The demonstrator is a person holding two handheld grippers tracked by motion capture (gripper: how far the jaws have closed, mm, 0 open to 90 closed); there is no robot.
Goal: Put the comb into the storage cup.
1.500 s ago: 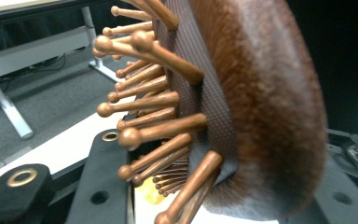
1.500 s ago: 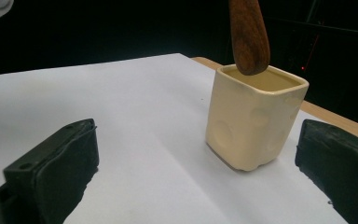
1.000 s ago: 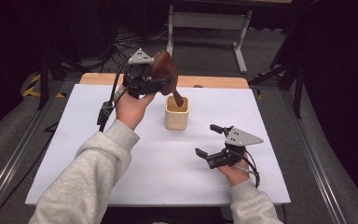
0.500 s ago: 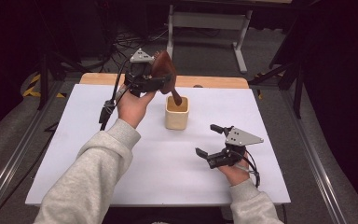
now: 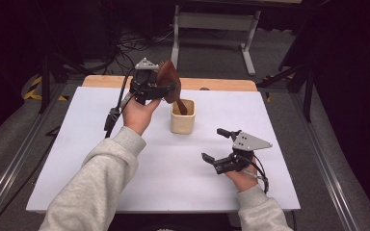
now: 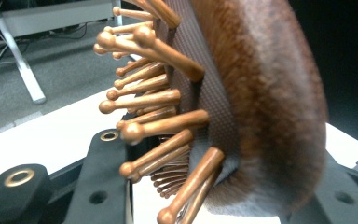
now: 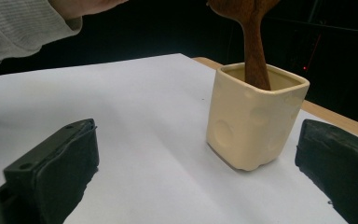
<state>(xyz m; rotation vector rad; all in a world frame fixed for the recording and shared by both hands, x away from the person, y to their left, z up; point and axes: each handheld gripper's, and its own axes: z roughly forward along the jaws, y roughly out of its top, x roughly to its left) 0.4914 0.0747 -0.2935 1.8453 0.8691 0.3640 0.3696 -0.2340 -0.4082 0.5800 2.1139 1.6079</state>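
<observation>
The left gripper [image 5: 166,91] is clamped on the head of a wooden hairbrush [image 5: 169,82], raised above the table [image 5: 77,159]. In the left gripper view the brush head [image 6: 242,102] is seen wedged between the two jaws, with its ball-tipped wooden pins [image 6: 154,100] turned toward one jaw and its rounded back against the other. The brush is carried head up and tilted. Its handle [image 7: 255,51] slopes down from the jaws, and the handle's end is inside the mouth of a cream square cup [image 5: 182,117]. The cup stands upright on the white table, just below and beside the left gripper.

The right gripper [image 5: 217,147] is held low over the table, well apart from the left gripper and nearer the person than the cup. Its jaws are spread wide and nothing is gripped between them. In the right gripper view the cup [image 7: 254,121] is seen ahead of the jaws, closer to the right-hand jaw, and is touched by neither.
</observation>
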